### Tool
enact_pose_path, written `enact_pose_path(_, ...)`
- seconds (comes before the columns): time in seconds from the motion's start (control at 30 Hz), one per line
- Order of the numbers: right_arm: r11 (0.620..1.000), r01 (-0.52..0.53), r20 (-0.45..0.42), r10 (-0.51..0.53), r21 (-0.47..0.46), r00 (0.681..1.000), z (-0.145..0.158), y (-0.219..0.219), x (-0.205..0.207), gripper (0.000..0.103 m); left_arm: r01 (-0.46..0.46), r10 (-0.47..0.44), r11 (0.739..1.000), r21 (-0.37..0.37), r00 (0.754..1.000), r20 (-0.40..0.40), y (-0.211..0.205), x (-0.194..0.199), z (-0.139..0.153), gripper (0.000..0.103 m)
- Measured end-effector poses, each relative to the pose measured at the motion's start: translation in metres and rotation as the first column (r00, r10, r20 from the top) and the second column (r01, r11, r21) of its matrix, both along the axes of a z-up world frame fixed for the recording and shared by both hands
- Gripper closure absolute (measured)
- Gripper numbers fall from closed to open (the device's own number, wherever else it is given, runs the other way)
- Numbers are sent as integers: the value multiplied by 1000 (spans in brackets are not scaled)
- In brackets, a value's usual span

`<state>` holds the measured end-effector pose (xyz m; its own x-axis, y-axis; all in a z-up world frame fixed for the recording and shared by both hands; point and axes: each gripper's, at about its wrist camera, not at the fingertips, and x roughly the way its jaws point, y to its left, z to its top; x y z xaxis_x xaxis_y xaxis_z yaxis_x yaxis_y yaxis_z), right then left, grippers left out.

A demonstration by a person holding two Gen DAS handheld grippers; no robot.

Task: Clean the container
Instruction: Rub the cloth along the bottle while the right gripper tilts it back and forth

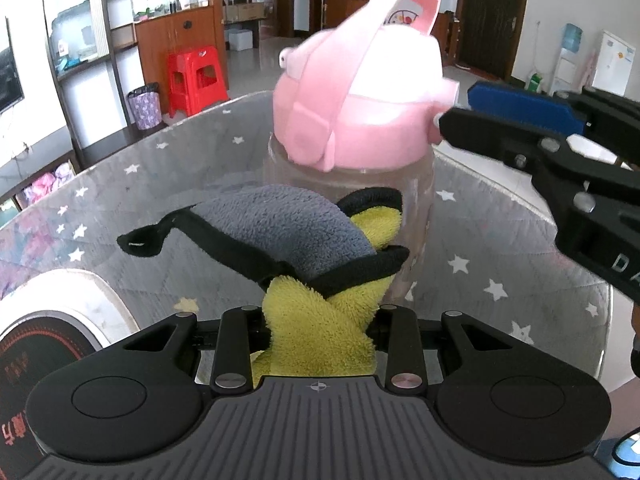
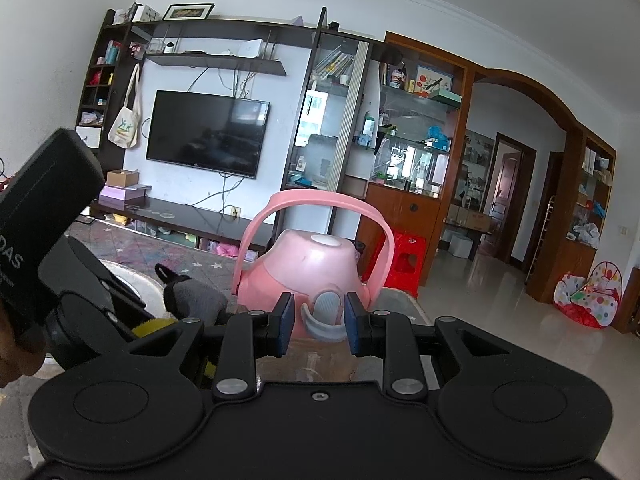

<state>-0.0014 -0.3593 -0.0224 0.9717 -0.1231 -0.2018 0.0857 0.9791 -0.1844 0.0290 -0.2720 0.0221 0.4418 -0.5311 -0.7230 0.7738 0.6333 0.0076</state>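
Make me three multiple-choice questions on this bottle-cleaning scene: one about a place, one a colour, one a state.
1. Where is the cloth?
A. In the left gripper, against the bottle's clear body
B. Draped on the red stool
C. Inside the bottle

2. What colour is the bottle lid?
A. Blue
B. Pink
C. Green

3. What state is the right gripper in?
A. Wide open, away from the bottle
B. Holding the cloth
C. Closed on the bottle at the lid

Answers: 1 A, the yellow-and-grey cloth runs from between the left fingers onto the bottle; 2 B, lid and carry strap are pink; 3 C, its blue pads flank the lid's base.
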Motion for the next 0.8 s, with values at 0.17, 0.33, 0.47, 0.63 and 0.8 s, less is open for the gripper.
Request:
enact_pose_path(0.17, 1000, 1, 1, -1, 0, 1000, -1, 0, 0, 75, -4, 5, 1000, 10, 1000, -22, -1, 0, -10, 70)
enact_pose_path(0.33, 1000, 1, 1, -1, 0, 1000, -2, -3, 0, 75, -9, 10, 1000, 21, 999, -44, 0, 0, -19, 70)
enact_pose_path(0.47, 1000, 3, 2, -3, 2, 1000, 2, -3, 1, 75, -14, 16, 999, 29, 998, -63, 1, 2, -26, 70)
enact_pose_path(0.63, 1000, 6, 4, -6, 5, 1000, 1, -5, 2, 75, -14, 15, 1000, 24, 998, -62, 21, 24, -55, 70)
enact_pose_path(0.8, 1000, 7, 2, -7, 2, 1000, 0, -4, 2, 75, -6, 7, 1000, 22, 999, -40, 41, 43, -77, 70)
